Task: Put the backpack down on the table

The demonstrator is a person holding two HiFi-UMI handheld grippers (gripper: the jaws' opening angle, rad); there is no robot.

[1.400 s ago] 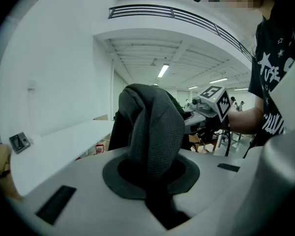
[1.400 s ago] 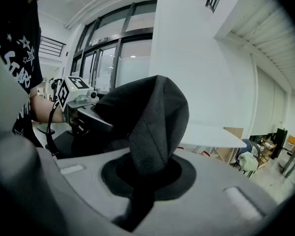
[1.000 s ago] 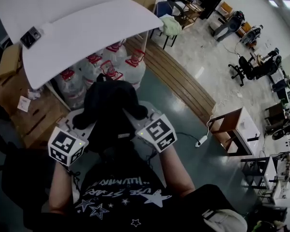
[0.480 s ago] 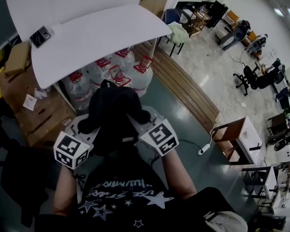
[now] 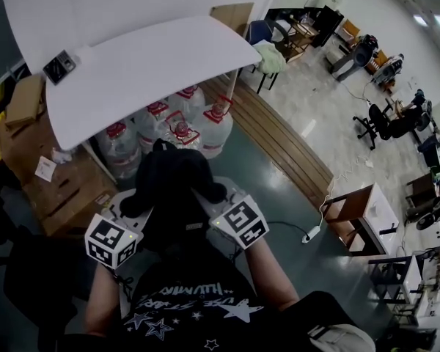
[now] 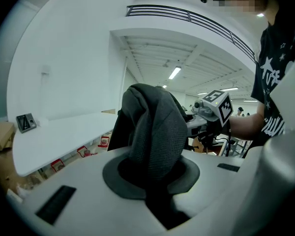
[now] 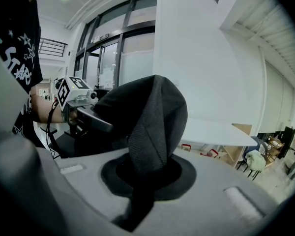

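Backpack [image 5: 172,185] is clamped in left claw [image 6: 155,181] and right claw [image 7: 147,176]; it should be carried level past the table's [image 5: 154,72] near edge.

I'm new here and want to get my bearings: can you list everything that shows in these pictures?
backpack: one, black, held up between the two grippers, short of the table
table: one, white, ahead of the person
small device: one, dark, on the table's far left corner
water jugs: several, clear with red caps, on the floor under the table
cardboard boxes: a few, brown, left of the jugs
side table: one, wooden, on the floor at right
office chairs: a few, dark, far right
left gripper: one, grey, shut on the backpack's fabric
right gripper: one, grey, shut on the backpack's fabric
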